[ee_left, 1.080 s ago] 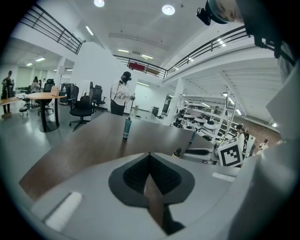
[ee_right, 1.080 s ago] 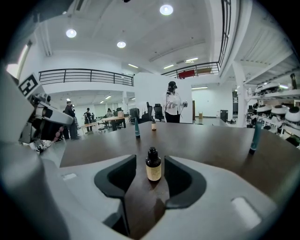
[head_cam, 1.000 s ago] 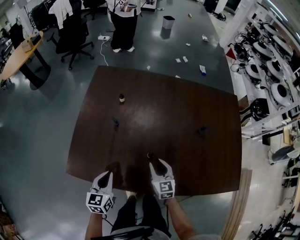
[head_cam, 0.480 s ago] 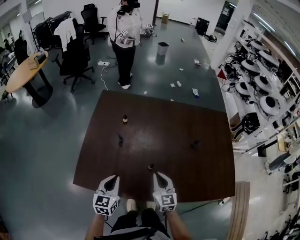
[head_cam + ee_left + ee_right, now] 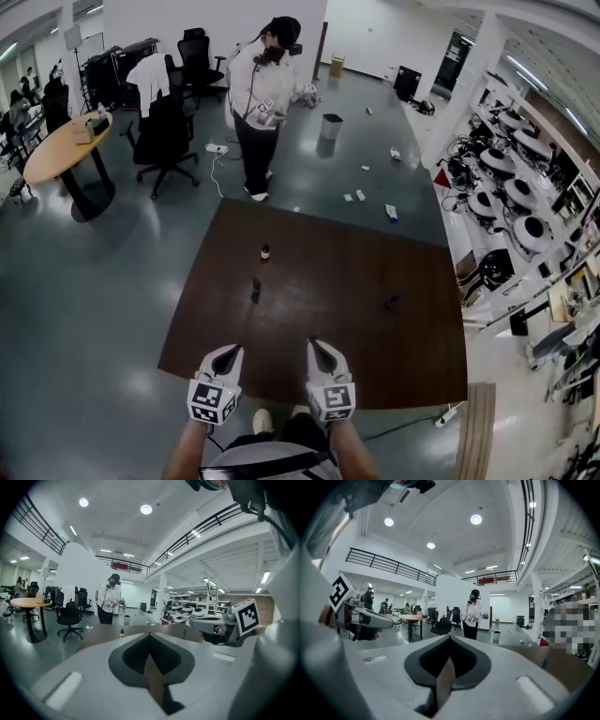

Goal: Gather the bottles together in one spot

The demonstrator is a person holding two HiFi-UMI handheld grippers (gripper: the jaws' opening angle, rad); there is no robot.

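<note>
Left gripper [image 5: 229,353] and right gripper [image 5: 318,347] hang over the table's [image 5: 375,246] near edge, both with jaws pressed together and empty. I judge no pick has begun. 3 bottles stand scattered: brown bottle [image 5: 265,252] and dark bottle [image 5: 256,289] toward the far left corner, third bottle [image 5: 393,302] nearer the right edge.

Grey floor [image 5: 84,281], office chairs [image 5: 167,131] — round table [image 5: 58,150]

Right gripper [image 5: 449,639] jaws together, empty; left gripper [image 5: 358,616] at left; person [image 5: 471,613] standing beyond.
</note>
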